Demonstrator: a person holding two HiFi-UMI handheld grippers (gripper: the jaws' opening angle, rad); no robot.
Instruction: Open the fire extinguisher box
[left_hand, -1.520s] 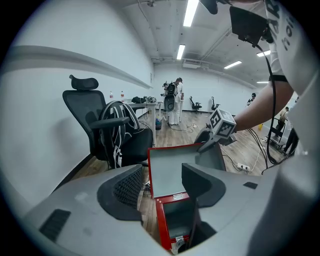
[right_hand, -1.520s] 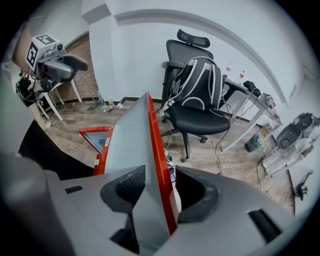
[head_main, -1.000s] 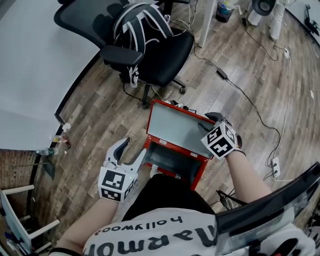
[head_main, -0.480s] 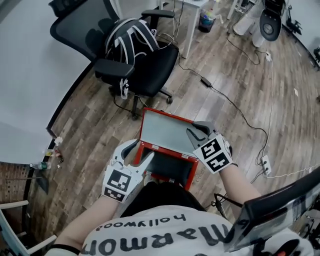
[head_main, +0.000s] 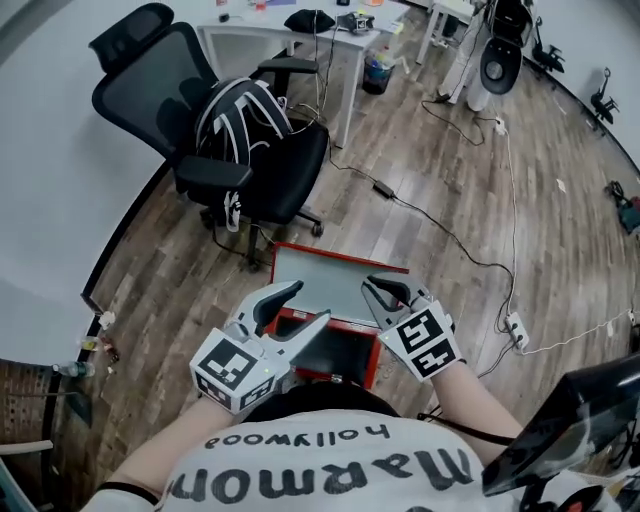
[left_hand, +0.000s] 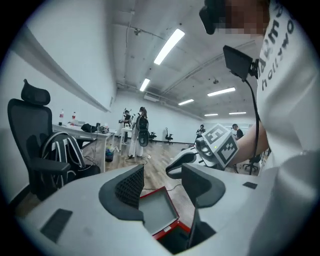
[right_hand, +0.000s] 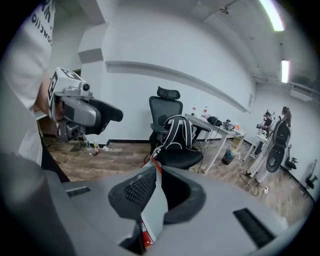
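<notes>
Box (head_main: 372, 362) sits on the wood floor (head_main: 170, 260) directly in front of the operator. Its lid (head_main: 325, 278) is swung up and open, with the grey inner face toward the head camera.

Surroundings: a black chair (head_main: 285, 195) carrying a striped backpack (head_main: 235, 112) stands just beyond the lid, and a white table (head_main: 285, 38) is behind it. A cable (head_main: 450, 238) runs across the floor on the right toward a power strip (head_main: 517, 327).

Left claw (head_main: 308, 303): jaws wide apart and empty, hanging over the box's left front corner in the head view.

Right claw (head_main: 374, 291): jaws have just been closing and are nearly together, with a thin gap left. A sliver of lid shows in that gap in the right gripper view. The left gripper view puts this claw well above the box, so I read no grip.

Versus a second ago: both claws are higher and closer together. The right one was at the lid's right edge with its jaws wide. The left one was low beside the box's left wall. The lid is open as before.

Hard to make out: the box's inside is dark. Its near edge is covered by the operator's shirt (head_main: 320, 455) and the left claw. A dark panel (head_main: 565, 425) at bottom right is cropped, and I cannot tell what it is.
</notes>
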